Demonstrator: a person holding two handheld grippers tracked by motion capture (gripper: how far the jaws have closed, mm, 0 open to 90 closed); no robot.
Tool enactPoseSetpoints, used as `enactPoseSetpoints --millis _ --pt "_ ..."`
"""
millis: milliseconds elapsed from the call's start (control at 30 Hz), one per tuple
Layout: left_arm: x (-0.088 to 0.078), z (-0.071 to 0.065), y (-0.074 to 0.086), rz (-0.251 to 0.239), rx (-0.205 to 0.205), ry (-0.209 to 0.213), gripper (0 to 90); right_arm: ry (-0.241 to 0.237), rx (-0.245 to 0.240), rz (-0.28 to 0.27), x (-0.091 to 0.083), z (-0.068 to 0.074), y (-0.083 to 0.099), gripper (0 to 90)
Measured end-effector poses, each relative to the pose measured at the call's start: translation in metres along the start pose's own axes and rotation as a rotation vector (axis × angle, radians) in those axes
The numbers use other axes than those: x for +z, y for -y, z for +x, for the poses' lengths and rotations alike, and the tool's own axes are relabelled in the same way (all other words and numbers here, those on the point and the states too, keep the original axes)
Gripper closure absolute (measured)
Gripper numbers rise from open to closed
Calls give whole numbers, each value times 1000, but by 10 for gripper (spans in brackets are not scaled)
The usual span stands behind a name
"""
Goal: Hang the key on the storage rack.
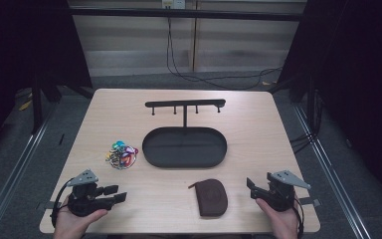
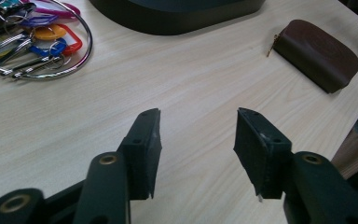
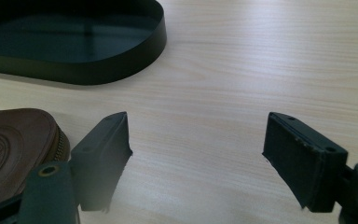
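With the black oval tray point(image 1: 184, 147) mid-bench as the landmark, the brown zip pouch point(image 1: 212, 197) lies just on the person's side of the tray, between the two grippers, and the ring of coloured keys point(image 1: 122, 154) lies just beside the tray's left end. The left gripper point(image 1: 113, 193) rests low over the bench point(image 1: 258, 129) near its front-left corner, its fingers point(image 2: 144, 144) partly apart around bare wood. The right gripper point(image 1: 251, 188) sits near the pouch's right side, fingers point(image 3: 105, 149) spread wide and holding nothing, the pouch just outside its left finger.
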State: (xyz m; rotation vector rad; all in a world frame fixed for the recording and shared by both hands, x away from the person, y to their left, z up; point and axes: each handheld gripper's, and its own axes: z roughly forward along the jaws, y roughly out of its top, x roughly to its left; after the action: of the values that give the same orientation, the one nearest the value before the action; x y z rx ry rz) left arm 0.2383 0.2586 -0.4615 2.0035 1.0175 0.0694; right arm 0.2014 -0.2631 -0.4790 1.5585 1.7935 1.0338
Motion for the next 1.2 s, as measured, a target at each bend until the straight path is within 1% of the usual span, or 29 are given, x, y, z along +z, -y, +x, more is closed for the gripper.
enactPoseSetpoints --millis 67,100,133,167,200,233,300,333,367,400,433,467,533,567,600,633,667,700,733,767,800,867,967,1033,1100,1167,1200 --pt "2 0 -1 1 11 -2 483 -5 -2 -3 -1 -1 -1 234" --pt "2 0 -2 3 6 -9 455 -2 -4 -7 -2 -1 -1 227" --pt "3 0 -2 0 -4 -18 452 2 -9 -19 -2 -1 -2 215" --pt "3 0 -2 -2 -12 -19 473 7 -14 -25 -3 0 -3 219" --pt "4 0 -2 -2 -18 -14 475 13 -19 -25 -4 1 -4 221" --pt "4 -1 -2 1 -12 -16 475 16 -22 -25 -4 2 -5 220" --pt "4 -2 -2 -4 -14 -18 466 6 -18 -17 -4 3 -6 221" --pt "4 -2 -2 -12 -28 -10 466 6 -18 -17 -4 3 -6 221" --pt "3 -2 -2 -10 -27 -14 460 -13 -3 4 -5 4 -6 232" --pt "3 -2 -2 -7 -28 -16 460 -13 -3 4 -5 4 -6 232" --pt "3 -2 -2 -1 -31 -23 466 -28 10 17 -5 4 -7 239" --pt "4 -3 -2 15 -36 -37 490 -33 12 15 -5 4 -7 238" --pt "4 -3 -1 19 -37 -38 494 -36 10 16 -6 4 -7 239" --pt "3 -3 -2 16 -55 -25 504 -44 10 24 -6 5 -8 240" --pt "3 -3 -2 16 -55 -25 518 -47 5 27 -5 5 -8 239" --pt "2 -3 -5 13 -57 -14 544 -41 0 42 -5 6 -8 237" --pt "1 -4 -8 12 -48 -4 546 -47 2 46 -5 6 -8 238" --pt "2 -3 -12 23 -35 0 549 -47 3 52 -5 6 -8 238" --pt "2 -3 -15 31 -34 13 550 -42 4 60 -4 6 -8 238" --pt "3 -2 -19 45 -42 21 550 -48 10 65 -4 6 -8 237" --pt "4 -2 -22 52 -44 18 550 -52 15 65 -4 5 -8 231" --pt "5 -1 -28 70 -34 17 550 -43 21 62 -4 4 -9 212" --pt "5 2 -35 84 -28 -5 557 -45 27 57 -4 4 -9 211" --pt "5 5 -39 105 -23 -17 558 -52 26 53 -4 4 -9 212" --pt "7 8 -45 121 -15 -44 573 -60 25 48 -4 5 -9 212" --pt "10 12 -51 142 -11 -40 586 -63 16 49 -3 6 -10 212" --pt "13 13 -54 149 -8 -54 587 -59 14 50 -3 7 -10 212"
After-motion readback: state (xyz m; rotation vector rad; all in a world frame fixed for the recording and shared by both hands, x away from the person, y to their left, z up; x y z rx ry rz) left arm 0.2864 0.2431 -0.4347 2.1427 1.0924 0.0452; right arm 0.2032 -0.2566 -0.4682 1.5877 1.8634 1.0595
